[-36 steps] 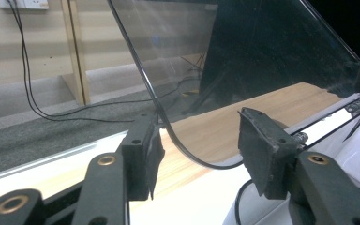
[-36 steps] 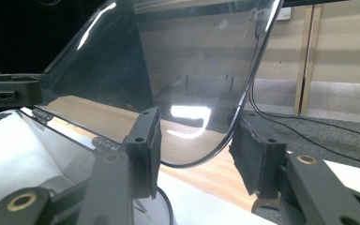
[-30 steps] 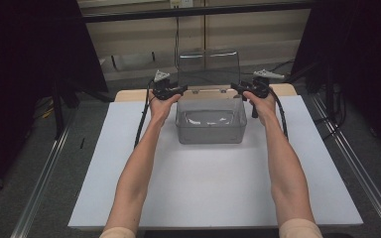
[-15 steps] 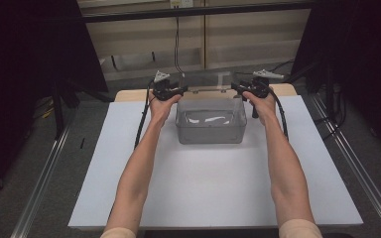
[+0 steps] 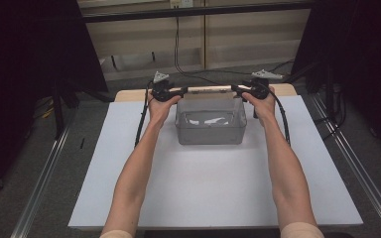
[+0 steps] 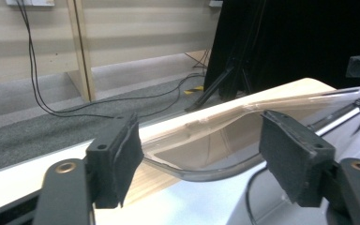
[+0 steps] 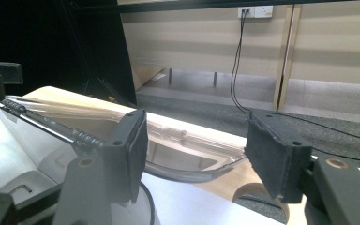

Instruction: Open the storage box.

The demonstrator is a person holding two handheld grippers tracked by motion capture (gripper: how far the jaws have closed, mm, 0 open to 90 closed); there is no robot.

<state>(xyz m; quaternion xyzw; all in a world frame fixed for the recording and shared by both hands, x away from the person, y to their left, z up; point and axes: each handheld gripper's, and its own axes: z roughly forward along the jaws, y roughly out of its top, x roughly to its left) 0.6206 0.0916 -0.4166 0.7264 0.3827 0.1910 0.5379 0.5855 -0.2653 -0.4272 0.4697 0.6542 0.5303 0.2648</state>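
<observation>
A clear plastic box (image 5: pixel 209 124) stands at the far middle of the white board (image 5: pixel 203 188). Its hinged clear lid (image 5: pixel 209 89) lies tipped back behind the box, nearly level. My left gripper (image 5: pixel 172 92) is at the lid's left end and my right gripper (image 5: pixel 242 90) at its right end. Both pairs of jaws have just been opening. In the left gripper view a lid corner (image 6: pixel 192 136) passes between the spread pads of the left gripper (image 6: pixel 199 150), unpressed. In the right gripper view the other lid corner (image 7: pixel 187 157) likewise sits loose inside the right gripper (image 7: pixel 199 140).
The board rests on a wooden table (image 5: pixel 129 95) whose far edge lies just behind the lid. Black curtains (image 5: pixel 30 49) flank both sides. Metal rails (image 5: pixel 39 188) run along the floor left and right. Cables (image 5: pixel 178 54) hang at the back wall.
The lid stood upright a second ago, leaned back half a second ago, and now lies low behind the box. Both hands kept their place.
</observation>
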